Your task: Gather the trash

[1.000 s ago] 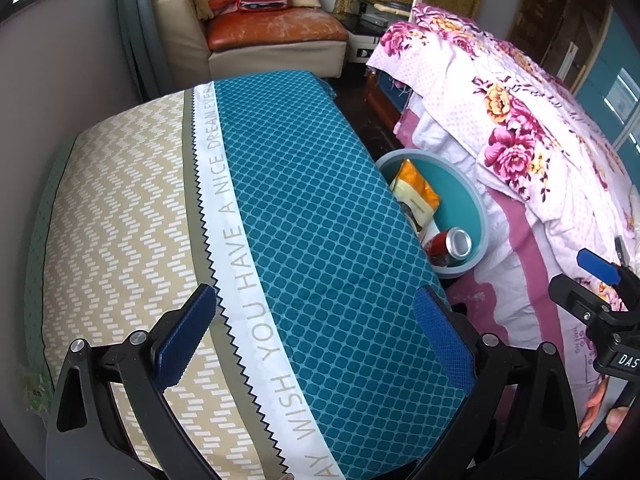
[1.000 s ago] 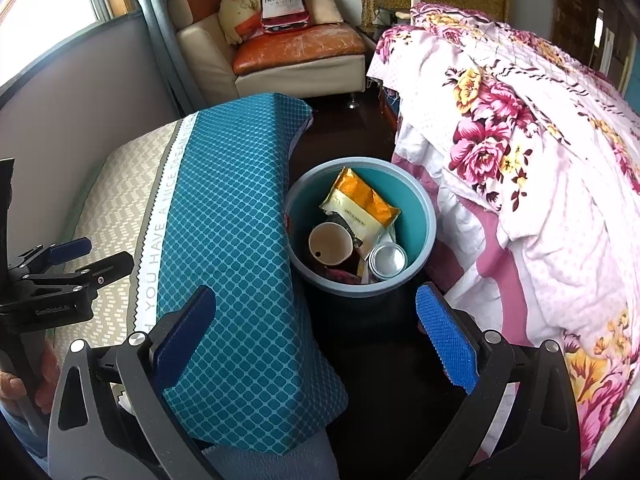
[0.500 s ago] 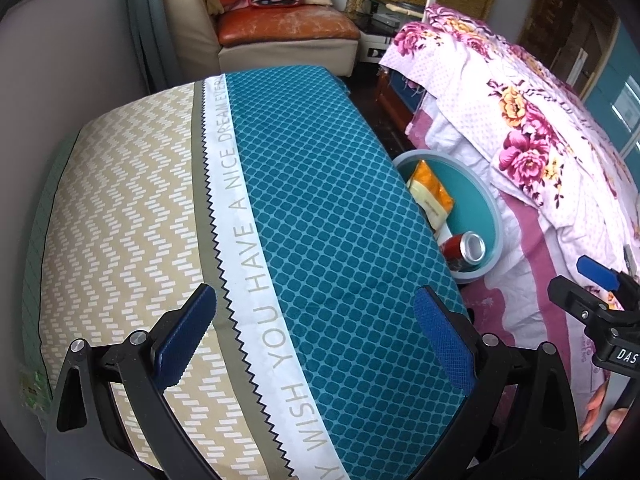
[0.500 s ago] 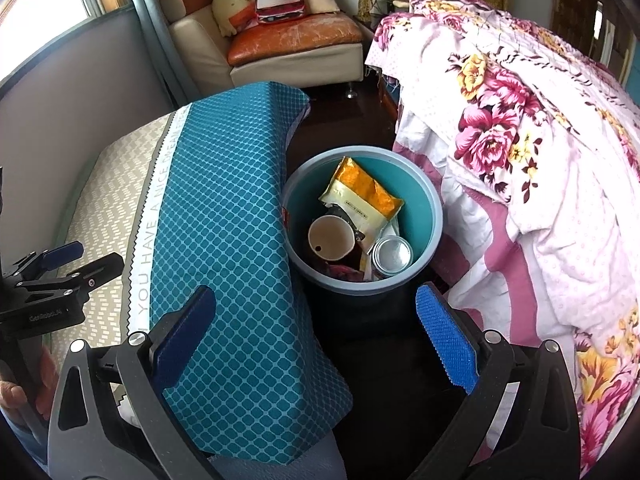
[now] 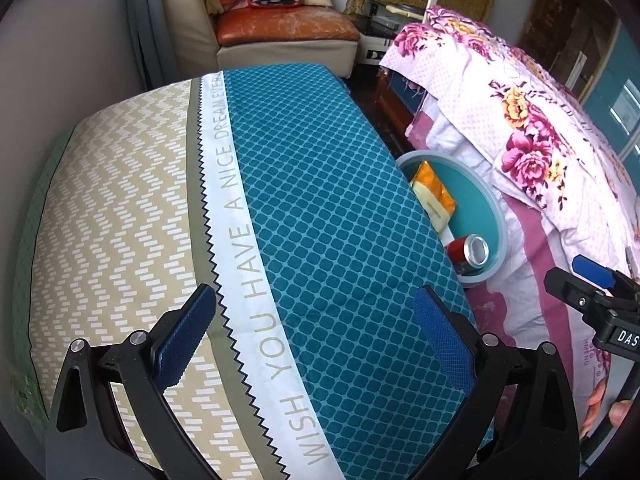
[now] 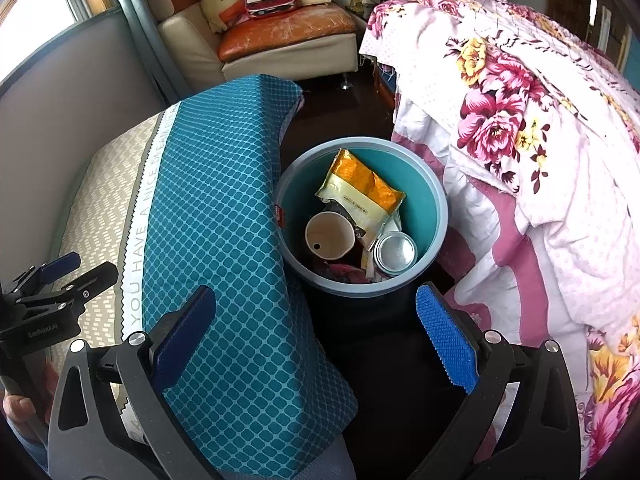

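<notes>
A round teal bin (image 6: 436, 208) stands on the dark floor between a cloth-covered table and a bed. Inside it lie an orange-and-cream snack bag (image 6: 360, 194), a paper cup (image 6: 329, 237) and a red drink can (image 6: 394, 255). My right gripper (image 6: 316, 344) hangs open and empty just in front of the bin. Over the tablecloth (image 5: 320, 208) my left gripper (image 5: 316, 340) is open, nothing between its pads. In the left wrist view the bin (image 5: 490, 204), bag (image 5: 434, 196) and can (image 5: 470, 251) show past the table's right edge.
A bed with a floral quilt (image 6: 520, 112) crowds the bin's right side. A beige armchair (image 6: 280, 36) with an orange cushion and a bottle-shaped pillow stands at the back. A grey wall (image 5: 60, 60) borders the table on the left. Dark floor (image 6: 340, 100) runs between table and bed.
Both grippers have drifted slightly; the bin sits a little lower and nearer in the right view and further right in the left view. Both stay open and empty.
</notes>
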Demonstrator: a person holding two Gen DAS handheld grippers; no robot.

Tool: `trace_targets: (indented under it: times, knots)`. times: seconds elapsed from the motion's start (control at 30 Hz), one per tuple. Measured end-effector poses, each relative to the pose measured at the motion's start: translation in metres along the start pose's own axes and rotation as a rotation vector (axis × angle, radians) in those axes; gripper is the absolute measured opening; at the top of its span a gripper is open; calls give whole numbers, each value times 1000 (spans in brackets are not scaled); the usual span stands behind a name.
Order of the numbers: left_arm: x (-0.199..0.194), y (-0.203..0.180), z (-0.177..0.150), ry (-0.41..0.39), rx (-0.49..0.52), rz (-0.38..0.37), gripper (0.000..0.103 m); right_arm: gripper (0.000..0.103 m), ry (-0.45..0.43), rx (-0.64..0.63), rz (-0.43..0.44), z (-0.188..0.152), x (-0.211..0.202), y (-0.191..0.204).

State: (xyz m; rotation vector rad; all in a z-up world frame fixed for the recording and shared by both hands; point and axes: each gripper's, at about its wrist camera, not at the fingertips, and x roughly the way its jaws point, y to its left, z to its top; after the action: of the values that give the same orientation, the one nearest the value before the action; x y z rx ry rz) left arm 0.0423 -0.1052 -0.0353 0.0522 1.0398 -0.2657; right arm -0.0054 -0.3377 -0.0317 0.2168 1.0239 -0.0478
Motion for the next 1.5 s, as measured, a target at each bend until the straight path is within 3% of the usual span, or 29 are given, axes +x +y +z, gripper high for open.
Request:
trace_targets:
  times: [1.5]
  knots:
    - [0, -1, -1, 1, 12, -1, 99, 96, 19, -9, -15, 5, 4, 4]
